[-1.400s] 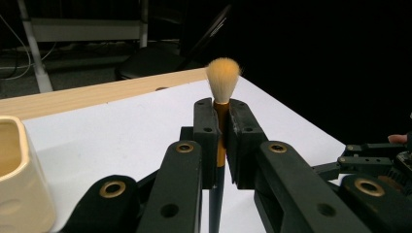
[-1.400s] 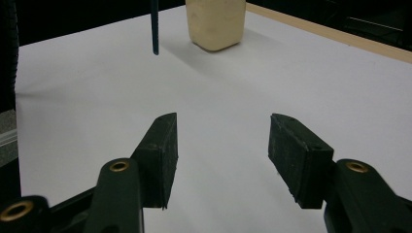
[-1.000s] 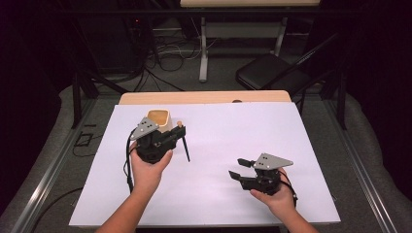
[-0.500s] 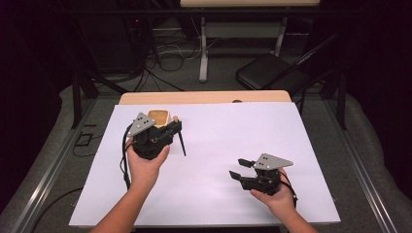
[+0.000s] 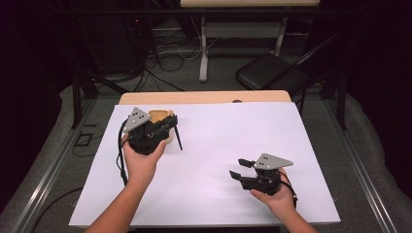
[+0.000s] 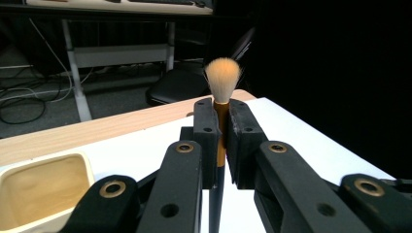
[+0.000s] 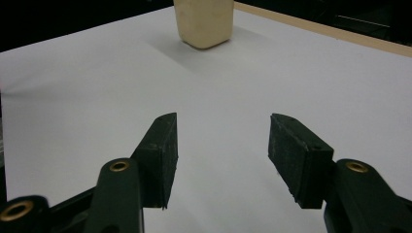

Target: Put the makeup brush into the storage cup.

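Observation:
My left gripper (image 5: 171, 121) is shut on a brush (image 5: 178, 140) and held above the white sheet at the left. In the left gripper view the brush's pale bristles (image 6: 223, 73) stick out past my left gripper (image 6: 222, 127), and the orange ferrule sits between the pads. Its dark handle slants down toward the sheet in the high view. A cream cup (image 5: 158, 115) stands just behind that gripper, and its open top (image 6: 43, 187) shows at the lower left of the left gripper view. My right gripper (image 5: 239, 168) rests low at the right, open with nothing between the jaws (image 7: 222, 141), pointing toward the cup (image 7: 204, 22).
A white sheet (image 5: 218, 141) covers the wooden table (image 5: 204, 97). Beyond the far edge stand a black chair (image 5: 272, 75), desk legs and loose cables on the floor. Metal rails run along both sides of the table.
My left hand has shifted slightly left and away with the brush, closer to the cup. The right hand has not moved.

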{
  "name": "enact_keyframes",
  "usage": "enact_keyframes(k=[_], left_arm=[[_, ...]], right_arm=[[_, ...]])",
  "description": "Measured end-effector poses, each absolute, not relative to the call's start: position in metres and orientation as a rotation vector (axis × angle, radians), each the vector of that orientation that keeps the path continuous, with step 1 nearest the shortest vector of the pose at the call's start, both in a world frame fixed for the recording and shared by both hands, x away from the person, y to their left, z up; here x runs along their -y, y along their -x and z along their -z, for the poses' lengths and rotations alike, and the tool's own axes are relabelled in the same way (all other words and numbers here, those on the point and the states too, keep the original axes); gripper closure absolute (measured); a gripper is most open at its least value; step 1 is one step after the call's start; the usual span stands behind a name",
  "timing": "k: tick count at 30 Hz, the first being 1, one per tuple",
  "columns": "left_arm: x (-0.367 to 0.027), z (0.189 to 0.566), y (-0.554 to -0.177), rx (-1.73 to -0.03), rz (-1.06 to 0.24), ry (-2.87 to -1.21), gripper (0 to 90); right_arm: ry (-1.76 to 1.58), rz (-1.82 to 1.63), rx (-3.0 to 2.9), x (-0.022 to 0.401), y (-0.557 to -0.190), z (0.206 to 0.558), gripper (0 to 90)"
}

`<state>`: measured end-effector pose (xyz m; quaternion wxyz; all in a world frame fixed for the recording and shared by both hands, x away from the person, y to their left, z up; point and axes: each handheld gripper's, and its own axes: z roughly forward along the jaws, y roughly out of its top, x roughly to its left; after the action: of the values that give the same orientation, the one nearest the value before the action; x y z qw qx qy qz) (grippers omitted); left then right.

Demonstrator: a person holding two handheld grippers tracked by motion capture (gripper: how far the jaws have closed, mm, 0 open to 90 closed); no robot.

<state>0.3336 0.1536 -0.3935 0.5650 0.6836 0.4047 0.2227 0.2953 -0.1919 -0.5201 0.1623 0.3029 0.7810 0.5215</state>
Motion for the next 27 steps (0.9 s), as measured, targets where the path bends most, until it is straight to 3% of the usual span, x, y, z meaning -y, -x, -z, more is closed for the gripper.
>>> enact_keyframes(k=[27], left_arm=[[-0.166,0.387,-0.347,-0.995,-0.587,-1.582,83.8]], right_arm=[[-0.867,-1.477,-2.237,0.192,-0.296,0.522,44.2]])
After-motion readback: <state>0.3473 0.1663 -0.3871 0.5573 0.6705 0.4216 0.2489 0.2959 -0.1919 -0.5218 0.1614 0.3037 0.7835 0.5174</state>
